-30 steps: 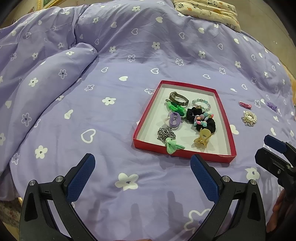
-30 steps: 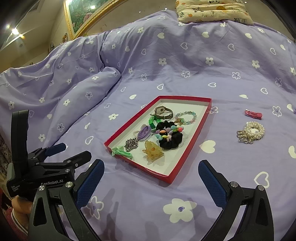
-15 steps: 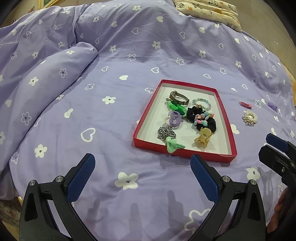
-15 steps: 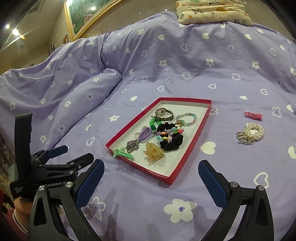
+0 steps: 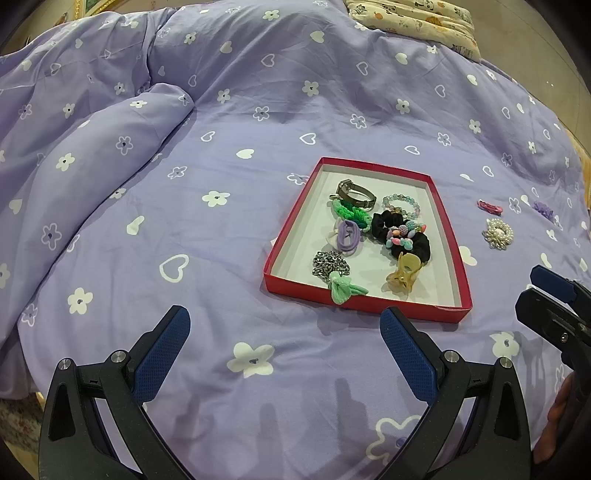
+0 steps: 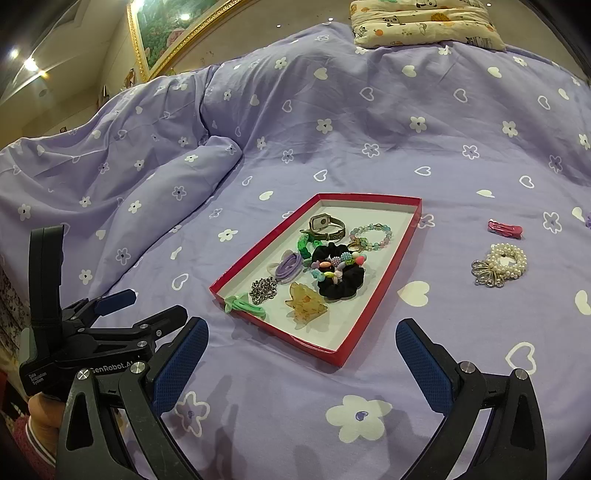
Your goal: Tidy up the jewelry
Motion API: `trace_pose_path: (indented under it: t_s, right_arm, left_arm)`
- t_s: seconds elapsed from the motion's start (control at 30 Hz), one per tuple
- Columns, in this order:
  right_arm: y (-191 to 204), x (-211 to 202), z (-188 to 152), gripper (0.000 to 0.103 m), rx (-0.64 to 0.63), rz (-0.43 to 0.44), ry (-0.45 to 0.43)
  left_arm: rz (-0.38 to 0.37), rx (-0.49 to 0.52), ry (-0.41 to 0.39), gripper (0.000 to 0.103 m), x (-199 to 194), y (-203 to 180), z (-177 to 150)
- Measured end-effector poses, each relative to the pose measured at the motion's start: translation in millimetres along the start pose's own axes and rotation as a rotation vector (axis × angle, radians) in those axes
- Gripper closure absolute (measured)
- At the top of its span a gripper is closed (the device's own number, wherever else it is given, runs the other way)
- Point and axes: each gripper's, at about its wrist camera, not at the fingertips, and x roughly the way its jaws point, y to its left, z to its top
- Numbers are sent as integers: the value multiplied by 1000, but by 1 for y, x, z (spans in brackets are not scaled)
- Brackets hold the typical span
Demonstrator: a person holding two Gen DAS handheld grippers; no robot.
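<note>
A red tray (image 5: 288, 236) (image 6: 373, 317) lies on the purple bedspread and holds a watch (image 5: 352, 194), a bead bracelet (image 6: 371, 234), a black scrunchie (image 6: 341, 282), a yellow claw clip (image 5: 402, 275), a chain and several hair ties. On the bedspread right of the tray lie a pearl bracelet (image 5: 498, 233) (image 6: 502, 264), a pink clip (image 5: 489, 206) (image 6: 505, 228) and a purple flower piece (image 5: 543, 210). My left gripper (image 5: 284, 354) is open and empty, short of the tray's near edge. My right gripper (image 6: 301, 365) is open and empty, also short of the tray.
The bedspread (image 5: 258, 92) bunches into a thick fold (image 5: 110, 147) at the left. A patterned pillow (image 6: 424, 22) lies at the far end. A framed picture (image 6: 166, 33) hangs on the wall behind.
Both grippers have drawn back slightly from the tray. Nothing was picked up or put down.
</note>
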Motion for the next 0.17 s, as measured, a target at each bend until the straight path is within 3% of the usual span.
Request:
trace_pose_path:
  t_s: [0.17]
  right_arm:
    - [-3,1,-1,0,6,1,5]
  left_arm:
    - [-9,-3,5,0,2,-1,0]
